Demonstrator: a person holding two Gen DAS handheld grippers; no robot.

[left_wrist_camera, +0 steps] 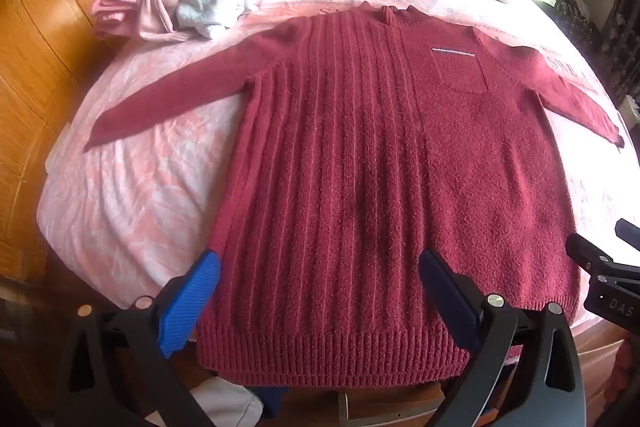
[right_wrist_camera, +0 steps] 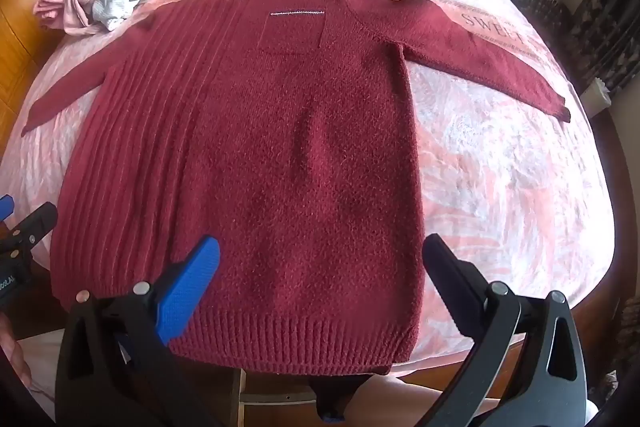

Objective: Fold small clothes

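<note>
Across the bed [left_wrist_camera: 120, 195] a red sweater [left_wrist_camera: 360, 155] lies flat, unfolded. Left claw [left_wrist_camera: 320, 291] and right claw [right_wrist_camera: 320, 283] hover spread, empty; next likely calls for pinching a sleeve.

Each black tool [left_wrist_camera: 318, 275] [right_wrist_camera: 320, 267] carries ribbed blue pads [left_wrist_camera: 188, 303], silver screws, white lettering.

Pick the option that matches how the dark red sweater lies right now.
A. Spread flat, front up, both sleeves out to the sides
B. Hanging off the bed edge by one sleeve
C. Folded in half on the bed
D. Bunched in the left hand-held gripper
A: the dark red sweater lies flat on the pink bedspread, chest pocket up, sleeves spread.
</note>
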